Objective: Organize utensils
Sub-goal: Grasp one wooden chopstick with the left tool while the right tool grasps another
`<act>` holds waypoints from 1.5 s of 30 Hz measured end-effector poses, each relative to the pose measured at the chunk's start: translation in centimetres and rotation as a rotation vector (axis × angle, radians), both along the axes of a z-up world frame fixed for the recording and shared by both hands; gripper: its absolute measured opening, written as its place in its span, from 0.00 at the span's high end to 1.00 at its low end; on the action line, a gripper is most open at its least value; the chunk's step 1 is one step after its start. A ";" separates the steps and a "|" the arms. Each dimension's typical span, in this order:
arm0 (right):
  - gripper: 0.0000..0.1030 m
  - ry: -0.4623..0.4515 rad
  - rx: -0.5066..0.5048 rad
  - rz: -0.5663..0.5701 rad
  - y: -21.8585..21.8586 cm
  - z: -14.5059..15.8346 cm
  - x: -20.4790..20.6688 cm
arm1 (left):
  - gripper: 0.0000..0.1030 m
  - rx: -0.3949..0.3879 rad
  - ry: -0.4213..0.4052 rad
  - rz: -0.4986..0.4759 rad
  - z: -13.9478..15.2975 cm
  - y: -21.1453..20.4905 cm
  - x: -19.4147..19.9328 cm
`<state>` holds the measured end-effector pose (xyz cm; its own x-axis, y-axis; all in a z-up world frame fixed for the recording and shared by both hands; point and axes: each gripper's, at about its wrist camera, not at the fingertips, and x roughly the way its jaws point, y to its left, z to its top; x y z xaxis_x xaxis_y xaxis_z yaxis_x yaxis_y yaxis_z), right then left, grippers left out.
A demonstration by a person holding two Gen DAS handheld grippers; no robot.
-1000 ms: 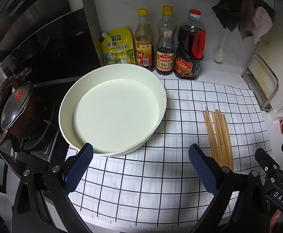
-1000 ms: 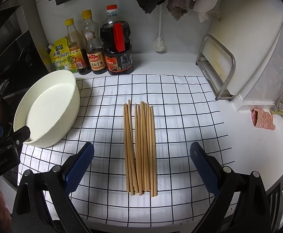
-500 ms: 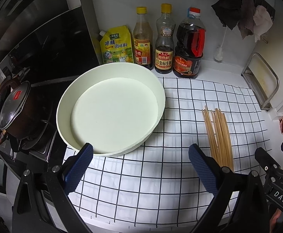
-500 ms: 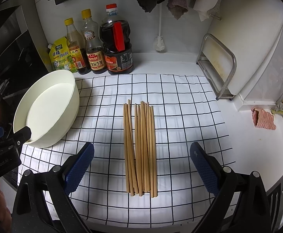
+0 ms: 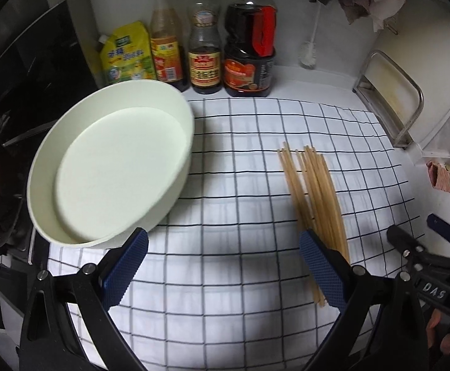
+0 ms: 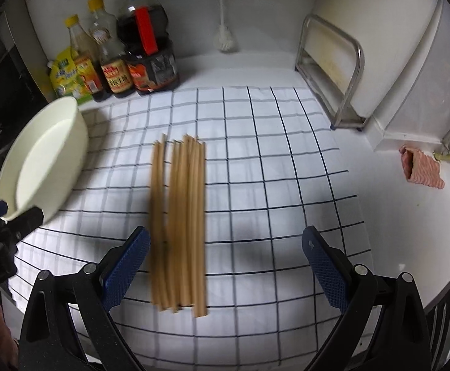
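Chopsticks (image 6: 180, 219) lie lengthwise, pointing away. The right gripper (image 6: 225, 267), jaws spread, hovers nearest, bundle toward its left finger. The left gripper (image 5: 223, 270) gapes empty.

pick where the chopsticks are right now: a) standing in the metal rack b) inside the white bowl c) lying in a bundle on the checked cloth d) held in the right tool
c: the chopsticks lie flat in a bundle on the checked cloth, apart from the empty white bowl, and the right tool is open above them with nothing in it.
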<state>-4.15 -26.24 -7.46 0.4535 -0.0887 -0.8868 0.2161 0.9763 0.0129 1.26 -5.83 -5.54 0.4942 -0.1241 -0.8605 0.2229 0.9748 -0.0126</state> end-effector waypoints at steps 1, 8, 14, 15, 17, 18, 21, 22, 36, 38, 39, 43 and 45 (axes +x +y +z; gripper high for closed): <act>0.08 0.003 0.002 0.003 -0.5 -0.9 0.2 | 0.06 -0.010 -0.003 0.001 -0.4 -0.5 0.2; 0.08 0.023 0.023 0.032 -1.8 -5.1 1.9 | 0.06 0.023 0.042 0.021 -4.7 -2.8 1.6; 0.08 0.034 0.002 0.062 -2.0 -6.9 3.3 | 0.06 -0.009 0.079 0.069 -6.9 -2.9 1.9; 0.08 0.040 -0.001 0.066 -2.0 -7.2 3.4 | 0.06 0.000 0.077 0.066 -7.2 -3.0 1.9; 0.08 0.053 -0.004 0.071 -2.0 -7.7 3.7 | 0.06 0.026 0.074 0.055 -7.6 -3.5 2.0; 0.08 0.055 -0.004 0.073 -2.0 -7.8 3.7 | 0.06 0.034 0.069 0.047 -7.8 -3.7 2.0; 0.09 0.061 -0.036 0.085 -1.6 -8.2 3.8 | 0.06 0.022 0.061 0.033 -8.0 -3.9 2.0; 0.08 0.065 -0.044 0.085 -1.6 -8.3 3.8 | 0.06 0.021 0.061 0.034 -8.1 -4.0 2.0; 0.09 0.110 -0.054 0.115 -1.3 -8.8 3.6 | 0.06 0.033 0.092 0.059 -9.1 -4.4 2.2; 0.09 0.105 -0.072 0.105 -1.7 -8.7 3.6 | 0.06 0.032 0.093 0.058 -9.1 -4.5 2.2; 0.09 0.105 -0.068 0.101 -2.0 -8.8 3.5 | 0.06 0.031 0.095 0.057 -9.2 -4.6 2.2; 0.09 0.098 -0.066 0.092 -2.7 -8.7 3.4 | 0.06 0.038 0.105 0.049 -9.5 -5.2 2.3; 0.09 0.093 -0.070 0.087 -3.1 -8.7 3.3 | 0.06 0.043 0.109 0.048 -9.6 -5.4 2.5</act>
